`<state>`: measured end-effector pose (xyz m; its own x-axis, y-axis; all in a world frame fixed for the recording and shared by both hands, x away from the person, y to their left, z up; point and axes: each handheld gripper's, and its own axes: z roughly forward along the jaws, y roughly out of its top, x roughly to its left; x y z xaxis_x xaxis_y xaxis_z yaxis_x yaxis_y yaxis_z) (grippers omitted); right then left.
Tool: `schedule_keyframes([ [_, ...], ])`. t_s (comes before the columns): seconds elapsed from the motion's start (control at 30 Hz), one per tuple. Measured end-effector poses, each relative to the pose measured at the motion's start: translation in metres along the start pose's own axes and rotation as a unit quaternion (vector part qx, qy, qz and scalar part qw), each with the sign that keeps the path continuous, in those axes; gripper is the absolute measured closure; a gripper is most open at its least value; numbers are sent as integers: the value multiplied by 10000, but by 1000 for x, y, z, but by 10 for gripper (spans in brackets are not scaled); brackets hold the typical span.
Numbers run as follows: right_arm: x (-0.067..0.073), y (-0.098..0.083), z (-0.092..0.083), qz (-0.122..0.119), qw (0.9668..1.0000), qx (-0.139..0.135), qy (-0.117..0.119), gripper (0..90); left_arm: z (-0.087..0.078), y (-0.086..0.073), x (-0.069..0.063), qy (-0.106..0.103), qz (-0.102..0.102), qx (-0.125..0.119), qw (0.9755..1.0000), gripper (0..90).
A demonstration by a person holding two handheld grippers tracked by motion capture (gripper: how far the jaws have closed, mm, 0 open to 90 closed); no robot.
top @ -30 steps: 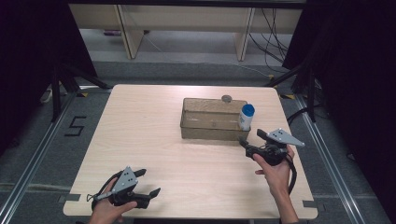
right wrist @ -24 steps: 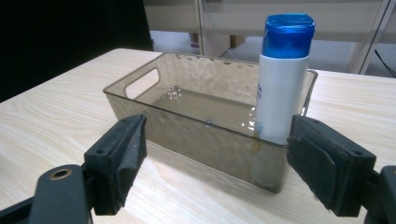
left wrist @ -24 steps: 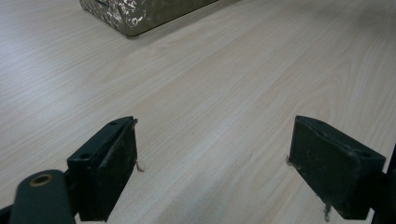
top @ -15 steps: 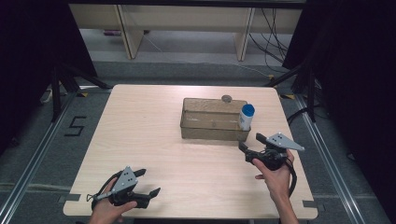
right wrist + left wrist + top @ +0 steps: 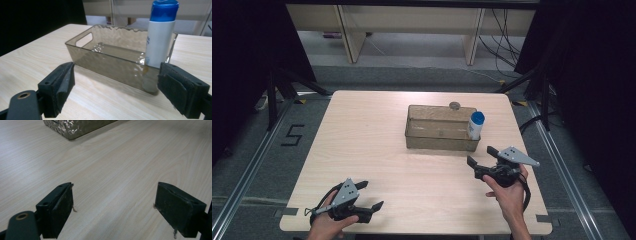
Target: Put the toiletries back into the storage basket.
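Right gripper view: the right gripper [image 5: 115,92], jaws just opened wide and empty, faces the bottle [image 5: 160,35] standing ahead in the bin [image 5: 82,50]; advance level, centring the bottle between its pads.

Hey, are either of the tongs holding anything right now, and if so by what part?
Nothing is held. The left tongs and right tongs both stand open over bare table; the bottle stands in the bin.

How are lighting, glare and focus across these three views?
High view: table evenly lit, surroundings dark. Right gripper view: bin shows wavy glints, bottle sharp, near claw pads soft. Left gripper view: broad sheen on the wood, bin corner speckled with highlights.
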<state>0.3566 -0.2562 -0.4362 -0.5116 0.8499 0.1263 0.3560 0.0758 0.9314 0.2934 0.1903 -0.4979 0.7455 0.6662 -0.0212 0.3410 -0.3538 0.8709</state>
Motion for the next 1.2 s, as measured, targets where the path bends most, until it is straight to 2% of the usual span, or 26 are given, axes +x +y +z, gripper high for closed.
schedule_keyframes([
  [0.03, 3, -1, -1, 83, 10000, -15, 48, 154, 0, 0, 0, -5, 10, 6, 10000, 147],
  [0.07, 1, -2, -1, -57, 10000, -52, 47, 154, 0, 0, 0, -4, 11, 3, 10000, 147],
  [0.1, 1, -2, -1, -57, 10000, -52, 47, 154, 0, 0, 0, -4, 11, 3, 10000, 147],
  [0.13, 5, -3, -3, 98, 9999, 14, 111, 154, -1, 0, 0, 5, 8, -5, 10000, 147],
  [0.17, 5, -3, -3, 98, 9999, 14, 111, 154, -1, 0, 0, 5, 8, -5, 10000, 147],
  [0.33, 6, -7, -4, -16, 9999, -11, 113, 154, -1, 0, 0, 6, 20, 2, 10000, 147],
  [0.37, 9, -8, -5, 121, 9998, -2, 178, 154, 0, 0, 0, -3, 20, -5, 10000, 147],
  [0.47, 9, -9, -7, 94, 9999, 28, 127, 154, -1, 0, 0, 12, 9, -7, 10000, 147],
  [0.57, 7, -11, -9, -80, 9999, -22, 117, 154, 0, 0, 0, 9, -4, -23, 10000, 147],
  [0.6, 9, -12, -10, 67, 9998, 56, 164, 154, 0, 0, 0, 6, -5, -44, 10000, 147],
  [0.8, 8, -16, -13, 0, 9999, 47, 157, 154, -1, 0, 1, 11, 14, -27, 10000, 147],
  [0.87, 10, -17, -15, 84, 9998, 62, 184, 154, -1, 0, 1, 15, 1, -34, 10000, 147],
  [0.9, 8, -18, -14, -19, 9999, 29, 163, 154, -1, 0, 1, 0, 9, -21, 10000, 147],
  [0.93, 10, -19, -17, 79, 9998, 92, 184, 154, -1, 0, 0, 18, -2, -31, 10000, 147],
  [0.97, 10, -19, -17, 79, 9998, 92, 184, 154, -1, 0, 0, 18, -2, -31, 10000, 147],
  [1.0, 9, -20, -19, -88, 9998, 116, 107, 154, -1, 0, 1, 15, 6, -34, 10000, 147],
  [1.03, 10, -21, -18, -54, 9999, 35, 160, 154, -1, 0, 1, 5, 1, -34, 10000, 147],
  [1.1, 11, -22, -19, -26, 9998, 64, 185, 154, -1, 0, 1, 8, -1, -33, 10000, 147],
  [1.13, 13, -23, -22, 106, 9997, 115, 194, 154, -1, 0, 1, 7, -6, -32, 10000, 147],
  [1.17, 12, -23, -23, -2, 9998, 76, 191, 154, -1, 0, 1, -2, -6, -38, 10000, 147],
  [1.2, 12, -24, -24, 8, 9998, 52, 170, 154, -1, 0, 1, -3, -3, -35, 10000, 147],
])
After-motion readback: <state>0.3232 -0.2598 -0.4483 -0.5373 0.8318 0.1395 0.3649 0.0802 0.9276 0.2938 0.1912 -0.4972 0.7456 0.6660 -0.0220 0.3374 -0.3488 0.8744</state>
